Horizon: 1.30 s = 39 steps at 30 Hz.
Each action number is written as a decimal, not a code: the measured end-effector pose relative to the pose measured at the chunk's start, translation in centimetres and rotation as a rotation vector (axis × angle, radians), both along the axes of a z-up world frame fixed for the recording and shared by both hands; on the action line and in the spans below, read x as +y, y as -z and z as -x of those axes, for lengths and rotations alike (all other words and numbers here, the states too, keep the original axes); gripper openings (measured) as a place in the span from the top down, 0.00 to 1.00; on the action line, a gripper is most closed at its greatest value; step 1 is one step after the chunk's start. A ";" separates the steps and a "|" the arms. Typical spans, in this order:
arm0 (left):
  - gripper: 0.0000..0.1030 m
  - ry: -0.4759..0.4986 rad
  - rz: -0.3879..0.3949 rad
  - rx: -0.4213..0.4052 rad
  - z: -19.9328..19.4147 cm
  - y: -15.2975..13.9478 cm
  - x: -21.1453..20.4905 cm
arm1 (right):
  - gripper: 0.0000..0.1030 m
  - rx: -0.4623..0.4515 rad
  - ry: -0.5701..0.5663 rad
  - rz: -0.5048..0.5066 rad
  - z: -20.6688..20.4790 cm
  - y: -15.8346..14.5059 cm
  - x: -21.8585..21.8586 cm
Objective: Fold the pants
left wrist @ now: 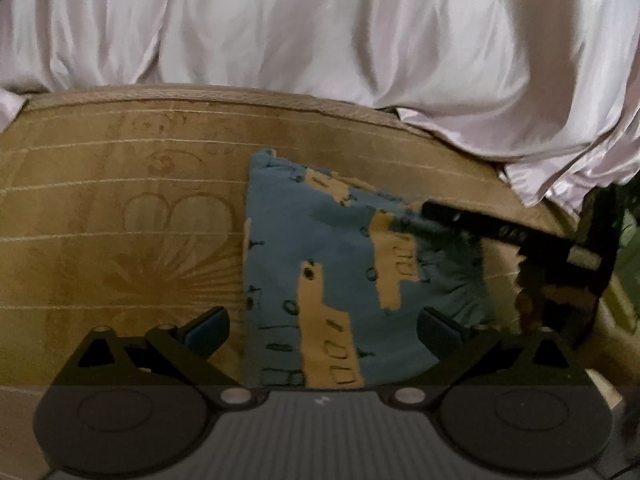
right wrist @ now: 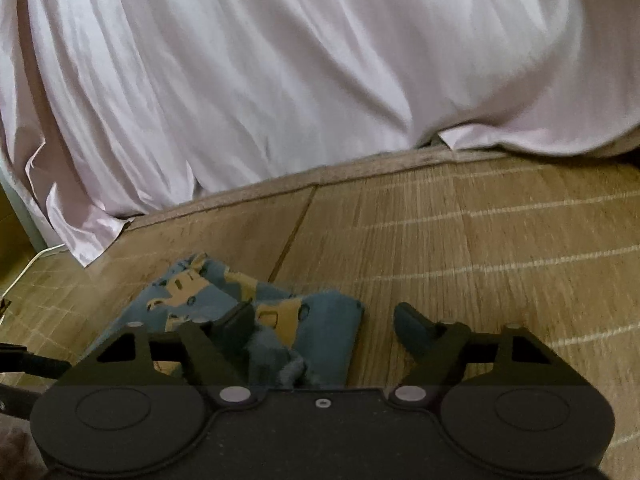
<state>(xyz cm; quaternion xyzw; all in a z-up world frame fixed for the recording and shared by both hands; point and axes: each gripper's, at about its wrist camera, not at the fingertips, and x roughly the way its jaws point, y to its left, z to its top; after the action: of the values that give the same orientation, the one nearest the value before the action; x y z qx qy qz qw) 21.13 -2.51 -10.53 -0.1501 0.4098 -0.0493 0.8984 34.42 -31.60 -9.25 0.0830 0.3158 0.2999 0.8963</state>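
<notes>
Nearest each camera sits the gripper body, and just beyond it the pants (left wrist: 344,264), blue with tan printed shapes, lying on a woven tan mat (left wrist: 120,208) that covers the bed. The pants form a compact, roughly rectangular packet near the mat's middle, well short of its far edge, so the main folds appear done. In the right wrist view the near end of the packet looks bunched and uneven, with a fuzzy inner layer showing; judged from this, final squaring or smoothing remains. The left gripper (left wrist: 322,330) hovers over the packet's near edge with jaws wide, holding nothing. The right gripper (right wrist: 326,330) also has jaws wide; its left finger rests at or on the cloth, unclamped. A pale draped sheet (right wrist: 240,80) hangs beyond the mat's far edge.
</notes>
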 end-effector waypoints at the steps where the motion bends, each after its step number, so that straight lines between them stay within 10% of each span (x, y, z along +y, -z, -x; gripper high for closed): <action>1: 0.06 0.000 0.018 0.001 -0.1 0.0 0.0 | 0.30 -0.001 0.002 0.000 0.1 0.1 0.0; 8: 0.21 -0.038 0.061 0.030 -0.4 0.2 0.3 | 0.60 -0.020 0.015 0.023 0.8 0.2 0.6; 27: 0.40 -0.064 0.002 0.099 -0.8 0.8 0.4 | 0.47 -0.031 0.063 0.074 1.5 0.1 1.4; 39: 0.55 -0.047 -0.050 0.106 -0.9 0.8 0.3 | 0.84 -0.054 0.046 0.115 2.0 -0.1 2.2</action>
<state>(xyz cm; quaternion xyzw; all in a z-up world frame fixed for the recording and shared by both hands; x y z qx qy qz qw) 21.99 -2.22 -11.35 -0.1395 0.4544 -0.0099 0.8797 32.43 -29.40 -9.19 0.0304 0.3061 0.2629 0.9145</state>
